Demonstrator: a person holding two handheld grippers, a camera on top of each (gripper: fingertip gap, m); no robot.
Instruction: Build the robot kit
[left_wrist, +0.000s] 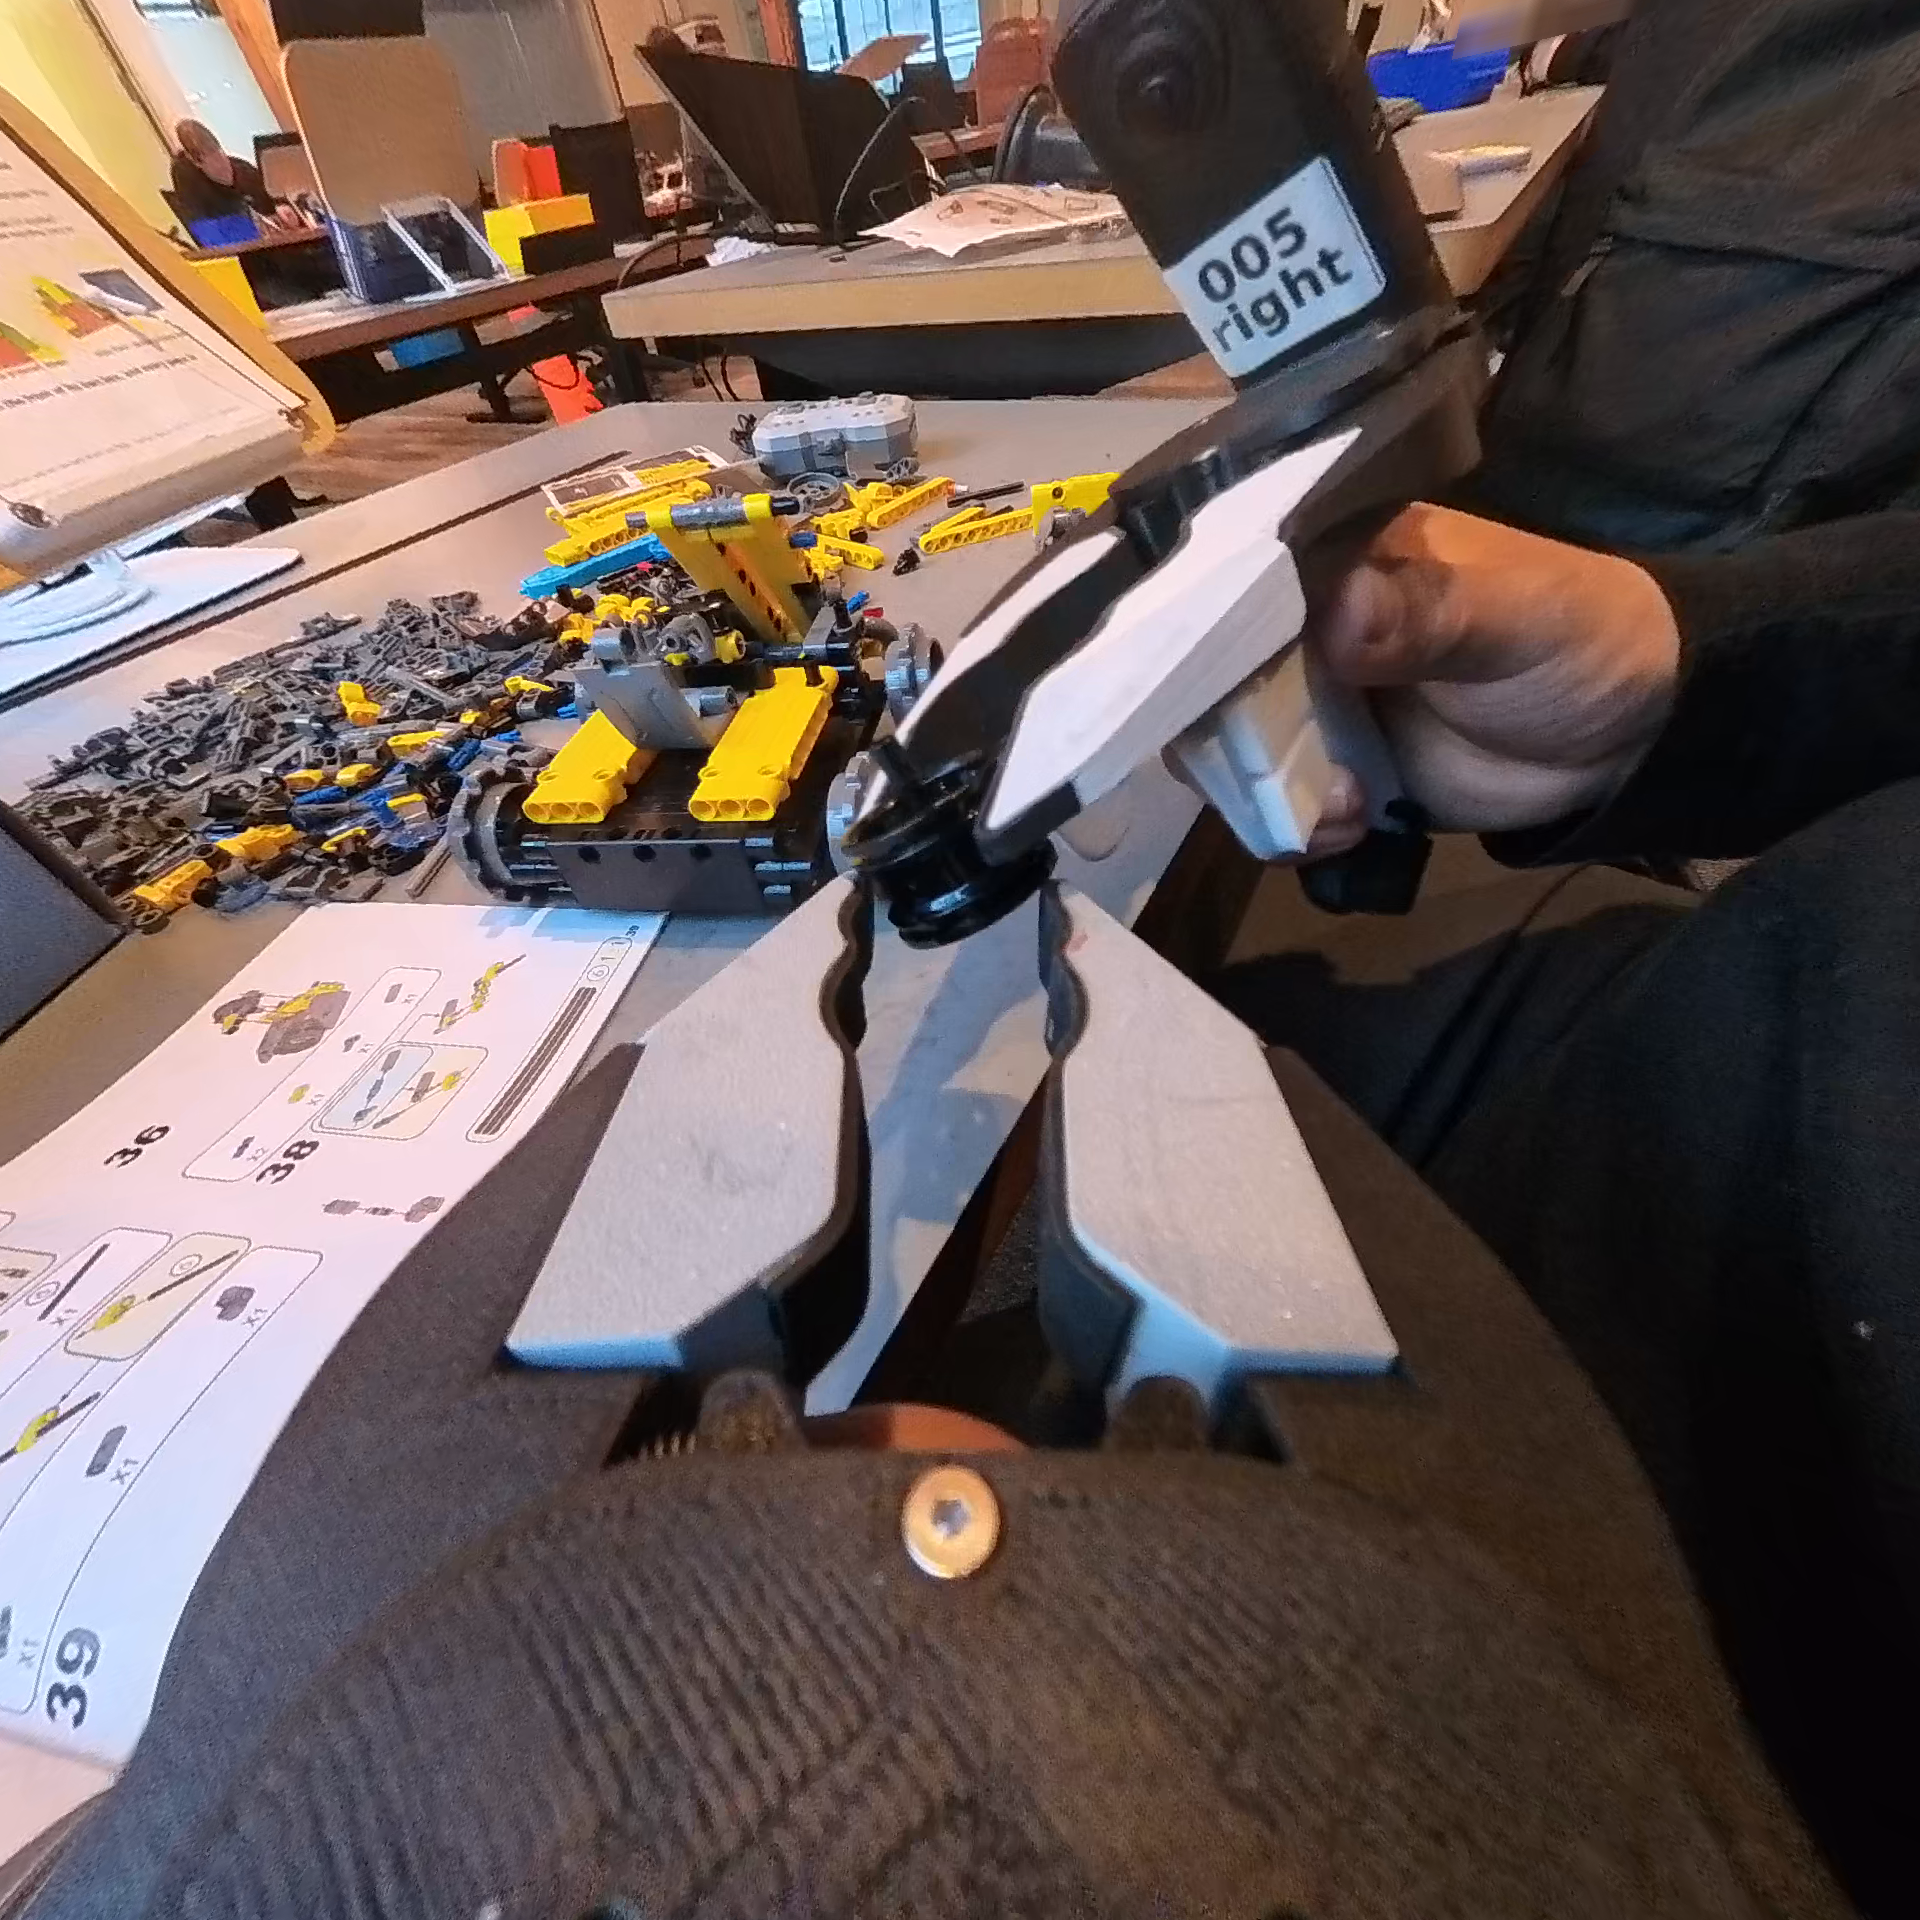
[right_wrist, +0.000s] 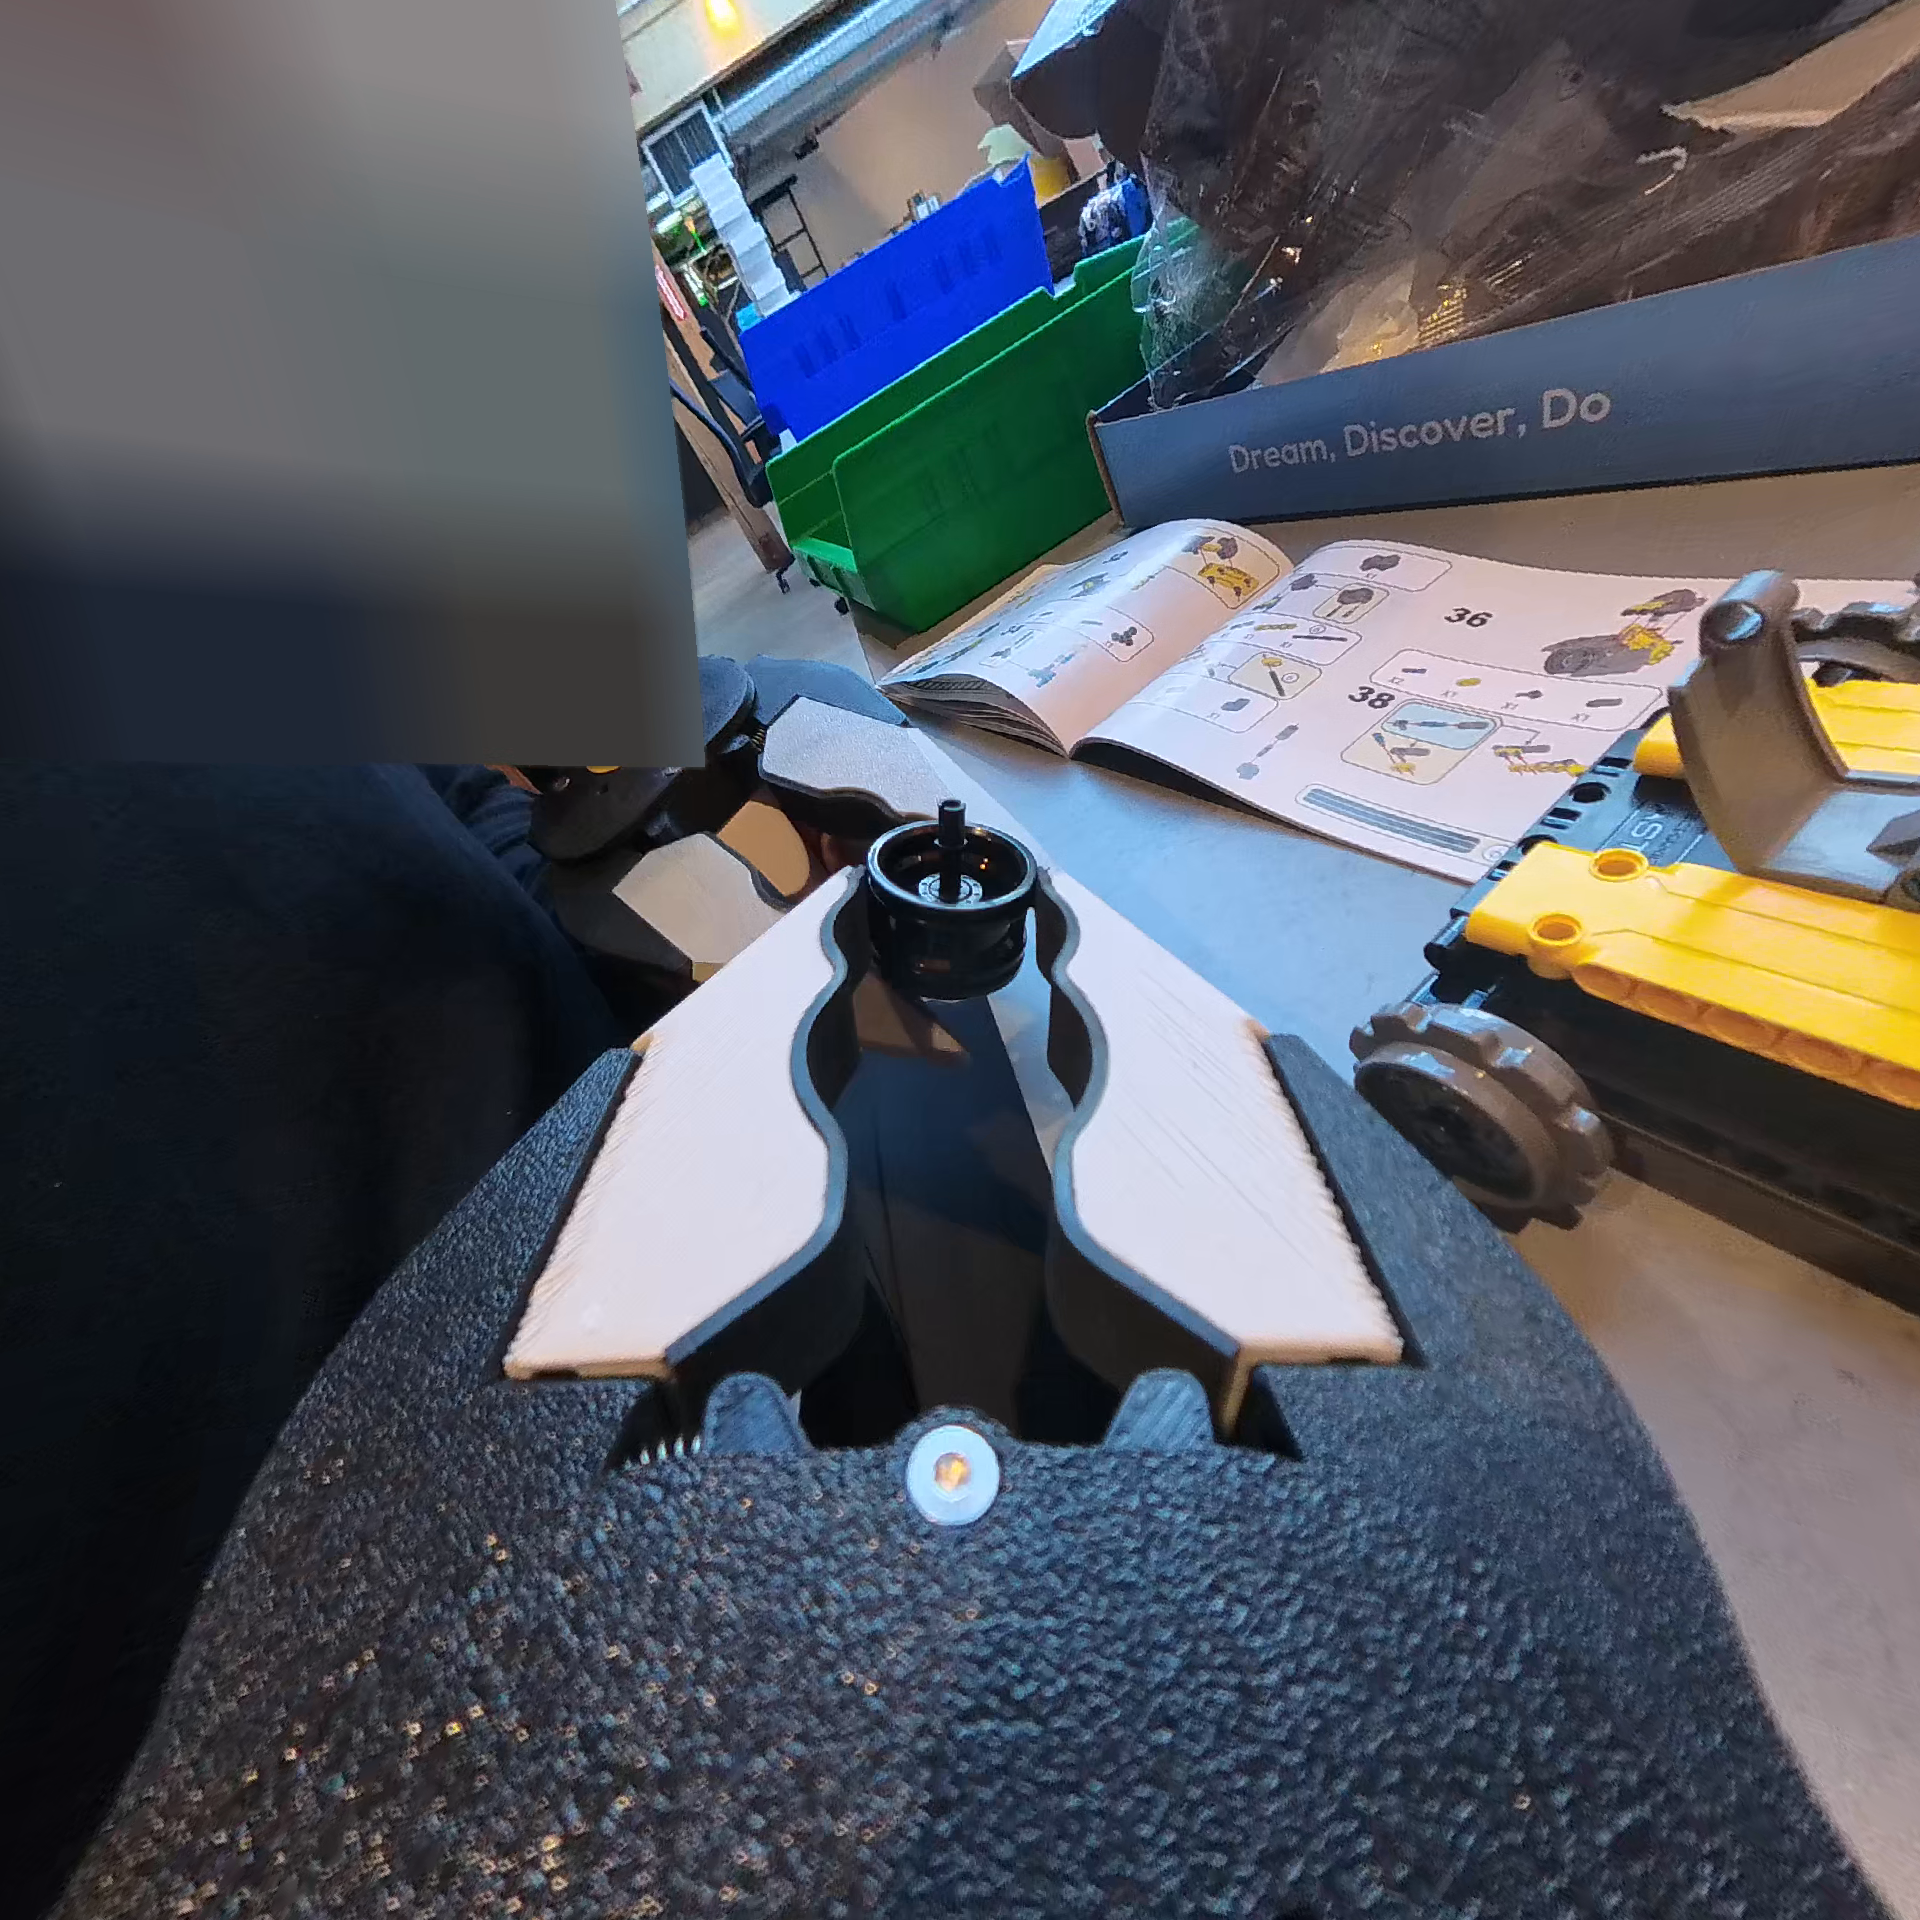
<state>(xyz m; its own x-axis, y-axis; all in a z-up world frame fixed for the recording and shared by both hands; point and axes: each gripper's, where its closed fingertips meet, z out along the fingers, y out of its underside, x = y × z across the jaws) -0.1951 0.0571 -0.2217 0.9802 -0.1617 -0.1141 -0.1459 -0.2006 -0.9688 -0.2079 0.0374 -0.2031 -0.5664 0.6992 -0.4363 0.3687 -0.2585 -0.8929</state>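
The right gripper (right_wrist: 951, 914) has its jaws clenched on a small black wheel hub (right_wrist: 948, 920), pinched between the tips, with a thin black pin standing up from the hub's middle. In the left wrist view the same right gripper (left_wrist: 935, 831) reaches in from 2 o'clock, gripped by a hand (left_wrist: 1496, 686), and brings the wheel hub (left_wrist: 940, 847) right to the tips of the left gripper (left_wrist: 951, 914). The left jaws stand released, a clear gap between them, with the hub just at their mouth; whether they touch it cannot be told.

On the grey tabletop (left_wrist: 499, 520), a partly built yellow-and-black vehicle model (left_wrist: 675, 769) sits at 11 o'clock from the left gripper. Beyond it, at 10 o'clock, lies a spread of loose grey, yellow and blue parts (left_wrist: 281, 748). An open instruction booklet (left_wrist: 312, 1122) lies at 9 o'clock. In the right wrist view the model (right_wrist: 1683, 966) is at 3 o'clock and the booklet (right_wrist: 1299, 675) at 1 o'clock.
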